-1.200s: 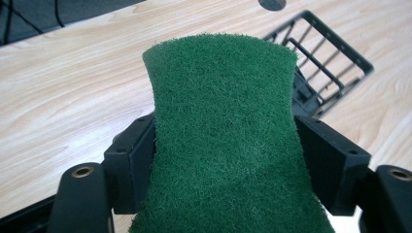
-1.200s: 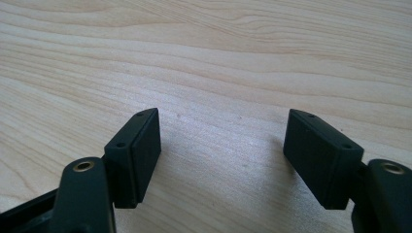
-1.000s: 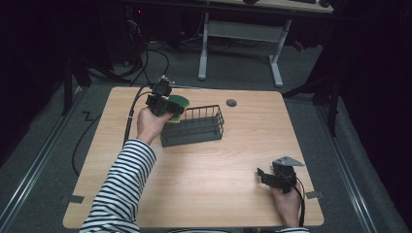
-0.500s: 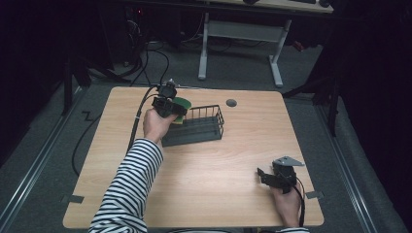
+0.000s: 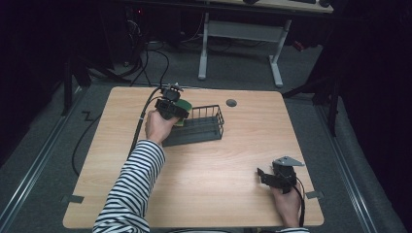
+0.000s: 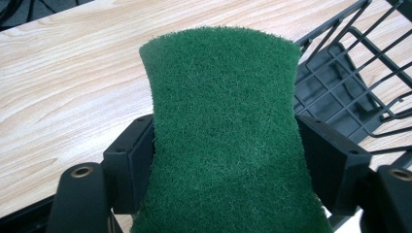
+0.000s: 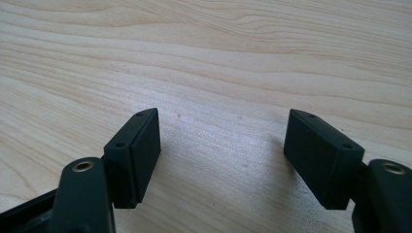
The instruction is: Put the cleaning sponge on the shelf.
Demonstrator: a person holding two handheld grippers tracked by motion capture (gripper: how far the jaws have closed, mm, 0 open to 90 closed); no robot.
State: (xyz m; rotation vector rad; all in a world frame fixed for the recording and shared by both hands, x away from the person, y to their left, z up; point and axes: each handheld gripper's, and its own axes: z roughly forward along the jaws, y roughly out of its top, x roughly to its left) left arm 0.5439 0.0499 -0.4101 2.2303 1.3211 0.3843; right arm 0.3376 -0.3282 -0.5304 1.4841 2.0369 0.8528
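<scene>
Scouring sponge (image 6: 223,131), green, pinched between the left gripper (image 5: 171,108)'s jaws, long axis pointing ahead; wire basket (image 5: 204,127) just right; right gripper (image 5: 272,177), wide open and empty, far off.

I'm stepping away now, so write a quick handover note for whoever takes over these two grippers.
Left gripper: shut on the green scouring pad, held at the wire basket's left end.
Right gripper: open, holding nothing, over bare table near the front right corner.
Done: pad is picked up.
Left: probably drop the pad into the basket; it is not released yet.
</scene>
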